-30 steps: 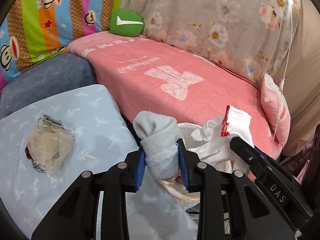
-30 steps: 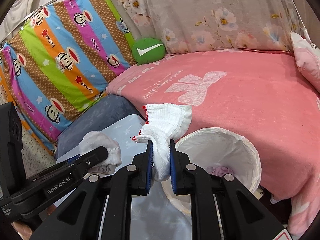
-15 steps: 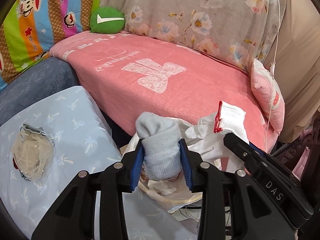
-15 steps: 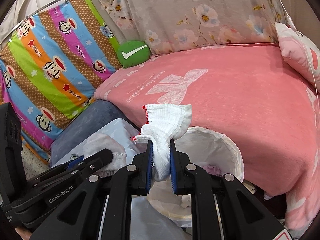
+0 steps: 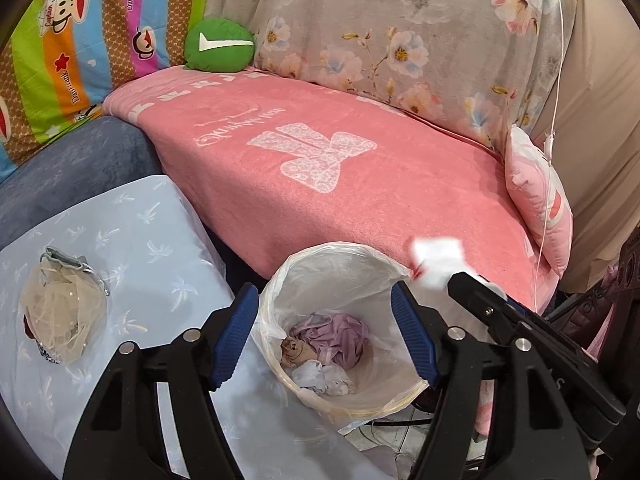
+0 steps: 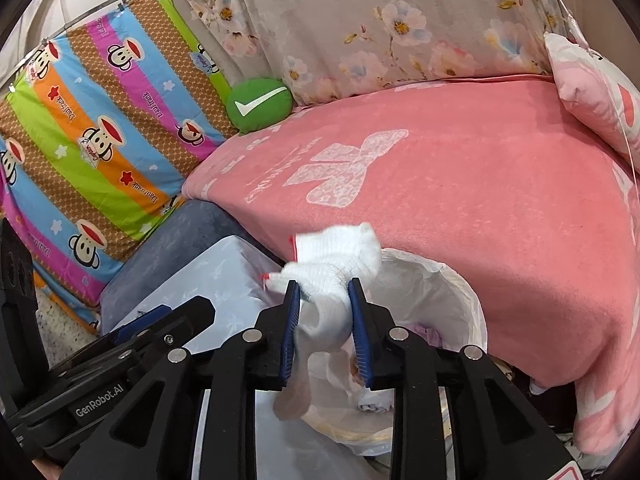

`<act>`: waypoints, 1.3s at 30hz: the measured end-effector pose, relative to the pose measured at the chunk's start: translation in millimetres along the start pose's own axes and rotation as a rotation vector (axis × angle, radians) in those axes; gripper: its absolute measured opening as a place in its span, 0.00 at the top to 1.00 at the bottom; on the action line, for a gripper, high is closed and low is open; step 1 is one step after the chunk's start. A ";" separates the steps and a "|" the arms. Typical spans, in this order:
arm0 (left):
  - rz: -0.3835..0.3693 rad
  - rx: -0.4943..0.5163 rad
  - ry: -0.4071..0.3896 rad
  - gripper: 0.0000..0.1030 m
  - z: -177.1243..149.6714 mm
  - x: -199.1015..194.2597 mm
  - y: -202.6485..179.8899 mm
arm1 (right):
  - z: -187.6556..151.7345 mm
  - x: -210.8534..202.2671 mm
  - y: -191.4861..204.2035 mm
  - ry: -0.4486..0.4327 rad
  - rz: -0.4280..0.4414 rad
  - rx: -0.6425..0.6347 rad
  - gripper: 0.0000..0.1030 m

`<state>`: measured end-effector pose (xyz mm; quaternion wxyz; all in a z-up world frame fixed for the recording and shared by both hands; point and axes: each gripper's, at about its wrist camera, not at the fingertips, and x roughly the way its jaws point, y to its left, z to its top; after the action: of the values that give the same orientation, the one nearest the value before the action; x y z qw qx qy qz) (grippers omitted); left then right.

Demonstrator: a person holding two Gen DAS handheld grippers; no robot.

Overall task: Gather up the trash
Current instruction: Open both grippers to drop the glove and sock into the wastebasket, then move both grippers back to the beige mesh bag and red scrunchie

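Both grippers are sitting over the bin [image 5: 340,268], the lined white one wedged between the pink blanket [image 5: 360,184] and the blue-clothed table [image 5: 132,240]. The left gripper [image 5: 324,336] has just been opening; its jaws are standing wide apart with nothing between them, framing the bin mouth. Inside the bin a purple cloth [image 5: 340,338], something tan and a pale balled sock [image 5: 320,378] are lying at the bottom, so that drop looks done. The right gripper [image 6: 324,332] has also just been opening, and the white sock [image 6: 332,272] with the red trim is still between its jaws, sagging down over the bin rim (blurred, probably slipping out; I can't tell if the pads are still pressing on it). Judging by that, the second drop is mid-release, not finished. What's left: a clear bag of scraps [image 5: 60,312] is still lying on the table to the left, well apart from the bin, and it looks like the next pickup. No other loose trash is showing in either view.
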<state>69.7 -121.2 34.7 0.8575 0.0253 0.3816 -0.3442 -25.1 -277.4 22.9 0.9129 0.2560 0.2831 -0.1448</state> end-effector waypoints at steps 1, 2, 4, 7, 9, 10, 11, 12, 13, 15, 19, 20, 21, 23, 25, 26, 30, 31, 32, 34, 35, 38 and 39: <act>0.004 -0.004 0.001 0.36 -0.1 0.2 1.3 | -0.2 0.3 0.7 0.001 0.001 -0.001 0.73; 0.006 -0.007 0.002 0.36 -0.6 0.2 2.7 | -0.4 0.8 1.4 0.002 0.002 -0.002 0.73; 0.010 -0.013 0.003 0.36 -1.4 0.2 5.2 | -0.8 1.8 2.9 0.005 0.004 -0.006 0.73; 0.016 -0.024 0.004 0.36 -1.8 -0.5 9.5 | -1.6 3.8 6.6 0.010 0.007 -0.013 0.73; 0.020 -0.032 0.004 0.36 -2.1 -1.1 11.6 | -2.5 5.0 10.2 0.014 0.011 -0.020 0.73; 0.022 -0.034 0.004 0.36 -2.3 -1.7 13.0 | -2.6 5.5 11.7 0.016 0.012 -0.023 0.73; 0.024 -0.036 0.004 0.36 -2.1 -2.4 15.1 | -3.0 5.9 13.5 0.018 0.015 -0.026 0.73; 0.025 -0.039 0.004 0.36 -2.5 -3.1 16.7 | -2.8 6.5 13.9 0.019 0.017 -0.029 0.73; 0.026 -0.043 0.004 0.36 -2.6 -3.7 18.2 | -3.4 7.0 16.2 0.021 0.019 -0.033 0.73; 0.029 -0.049 0.004 0.36 -3.0 -5.1 21.2 | -3.8 8.5 18.8 0.024 0.023 -0.040 0.73; 0.040 -0.062 0.001 0.36 -4.7 -8.7 30.5 | -4.3 10.4 25.6 0.029 0.030 -0.052 0.73; 0.042 -0.067 0.001 0.36 -4.8 -9.4 32.2 | -4.6 10.7 27.5 0.030 0.031 -0.056 0.73; 0.045 -0.072 0.000 0.36 -5.2 -10.1 34.7 | -4.4 11.2 29.0 0.031 0.033 -0.059 0.73; 0.050 -0.083 0.000 0.36 -5.9 -11.3 38.7 | -4.9 11.9 33.9 0.035 0.038 -0.068 0.73; 0.055 -0.095 -0.001 0.36 -7.1 -12.9 43.7 | -5.4 13.4 38.7 0.039 0.043 -0.079 0.73; 0.057 -0.100 -0.002 0.36 -7.8 -13.8 46.0 | -6.1 14.1 41.5 0.041 0.046 -0.084 0.73; 0.069 -0.128 -0.007 0.36 -10.5 -18.3 57.7 | -10.0 16.5 54.5 0.051 0.058 -0.104 0.73; 0.073 -0.139 -0.009 0.36 -11.5 -19.7 62.2 | -11.0 17.0 57.9 0.054 0.061 -0.110 0.73; 0.077 -0.147 -0.010 0.36 -12.5 -21.1 65.7 | -12.1 17.5 61.1 0.056 0.064 -0.115 0.73; 0.090 -0.171 -0.012 0.26 -14.6 -23.8 74.6 | -15.1 18.3 68.5 0.061 0.070 -0.128 0.71; 0.100 -0.186 -0.021 0.24 -16.0 -26.4 79.8 | -16.2 18.7 72.1 0.062 0.073 -0.134 0.69; 0.112 -0.214 -0.029 0.24 -18.5 -32.1 94.0 | -20.5 20.8 84.3 0.070 0.085 -0.157 0.66; 0.121 -0.226 -0.033 0.24 -19.6 -34.4 99.9 | -21.8 21.7 87.3 0.074 0.088 -0.162 0.65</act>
<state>101.8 -19.5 22.0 0.8801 -0.0541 0.4017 -0.2472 18.3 -195.7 28.3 0.9250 0.1986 0.3158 -0.0717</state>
